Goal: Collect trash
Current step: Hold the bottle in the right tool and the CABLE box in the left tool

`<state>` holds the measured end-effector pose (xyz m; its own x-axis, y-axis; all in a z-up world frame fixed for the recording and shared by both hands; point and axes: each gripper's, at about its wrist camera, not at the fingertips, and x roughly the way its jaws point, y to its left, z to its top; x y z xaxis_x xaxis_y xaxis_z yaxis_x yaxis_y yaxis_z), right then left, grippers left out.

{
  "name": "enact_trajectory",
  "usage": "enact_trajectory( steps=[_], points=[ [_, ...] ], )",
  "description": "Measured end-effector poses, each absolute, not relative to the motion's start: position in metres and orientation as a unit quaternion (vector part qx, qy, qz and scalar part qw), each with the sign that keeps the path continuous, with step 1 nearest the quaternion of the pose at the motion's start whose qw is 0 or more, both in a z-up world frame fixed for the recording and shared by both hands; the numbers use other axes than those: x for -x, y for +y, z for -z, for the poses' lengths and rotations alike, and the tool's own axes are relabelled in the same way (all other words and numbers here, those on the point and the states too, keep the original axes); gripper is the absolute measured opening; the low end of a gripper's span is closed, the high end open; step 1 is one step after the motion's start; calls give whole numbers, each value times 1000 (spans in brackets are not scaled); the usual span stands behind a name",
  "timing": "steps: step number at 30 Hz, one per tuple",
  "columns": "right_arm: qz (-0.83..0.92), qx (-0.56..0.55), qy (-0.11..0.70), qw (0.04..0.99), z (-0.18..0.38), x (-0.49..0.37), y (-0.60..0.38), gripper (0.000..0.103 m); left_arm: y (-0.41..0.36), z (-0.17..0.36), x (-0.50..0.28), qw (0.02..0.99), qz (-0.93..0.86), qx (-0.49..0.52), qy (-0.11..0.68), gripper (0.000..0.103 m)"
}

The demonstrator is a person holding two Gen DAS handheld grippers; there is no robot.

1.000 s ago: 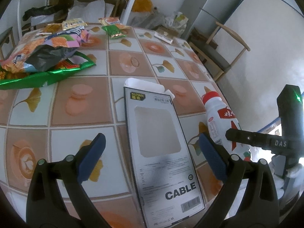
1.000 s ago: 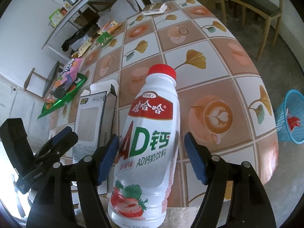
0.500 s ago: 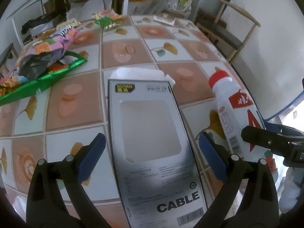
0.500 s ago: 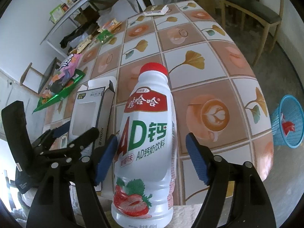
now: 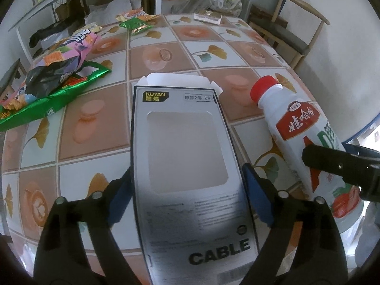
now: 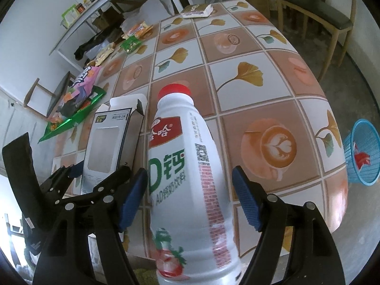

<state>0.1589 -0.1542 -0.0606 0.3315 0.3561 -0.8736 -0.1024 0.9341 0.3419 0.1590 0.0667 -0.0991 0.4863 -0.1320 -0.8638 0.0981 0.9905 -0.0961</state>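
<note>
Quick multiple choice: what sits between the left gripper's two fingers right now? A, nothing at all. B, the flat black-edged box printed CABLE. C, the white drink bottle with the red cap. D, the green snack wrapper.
B: in the left wrist view the CABLE box lies between the blue pads of the left gripper, while the bottle stands off to its right, between the fingers of the right gripper.

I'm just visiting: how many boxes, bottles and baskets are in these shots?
Boxes: 2 (cable box, small carton farther back)
Bottles: 1 (white drink bottle)
Baskets: 1 (blue basket on the floor)
Total: 4
</note>
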Motion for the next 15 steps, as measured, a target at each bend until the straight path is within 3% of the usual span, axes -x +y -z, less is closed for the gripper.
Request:
enact_trajectory(
  steps=[15],
  points=[
    [-138,-101,560,811,62,-158,-150,69,63,102,-162,864,50,-13,502,84]
  ],
)
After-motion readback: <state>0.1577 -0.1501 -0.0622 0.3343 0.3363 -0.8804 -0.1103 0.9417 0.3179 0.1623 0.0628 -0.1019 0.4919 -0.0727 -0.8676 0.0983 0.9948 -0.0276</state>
